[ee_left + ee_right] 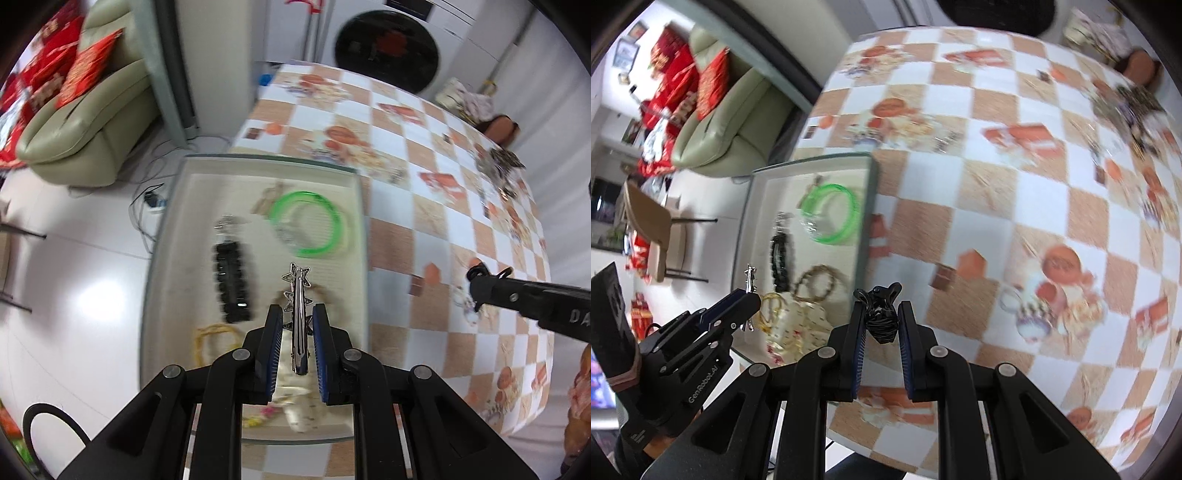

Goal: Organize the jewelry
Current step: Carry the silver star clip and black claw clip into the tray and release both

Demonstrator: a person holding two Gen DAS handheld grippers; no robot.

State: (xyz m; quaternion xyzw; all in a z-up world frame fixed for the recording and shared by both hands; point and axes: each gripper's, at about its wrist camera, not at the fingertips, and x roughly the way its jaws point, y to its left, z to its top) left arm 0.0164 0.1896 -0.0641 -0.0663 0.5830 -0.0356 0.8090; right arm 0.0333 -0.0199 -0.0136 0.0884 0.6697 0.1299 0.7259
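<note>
My left gripper (297, 310) is shut on a silver hair clip with stars (298, 314), which points forward over the pale tray (258, 160). In the tray lie a green bangle (308, 223), a black beaded piece (232, 284), a yellow bracelet (214, 341) and a brown beaded bracelet (816, 282). In the right wrist view my right gripper (881, 307) is shut on a black claw clip (881, 319), just right of the tray's edge (866, 221) above the tablecloth. The left gripper (748, 295) shows there at lower left with the silver clip (750, 278).
A checked orange-and-white tablecloth (424, 192) covers the table. A heap of loose jewelry (498, 170) lies at its far right. Beyond the table stand a green sofa (85, 122) with red cushions, a washing machine (388, 48) and a chair (653, 229). Cables trail on the white floor.
</note>
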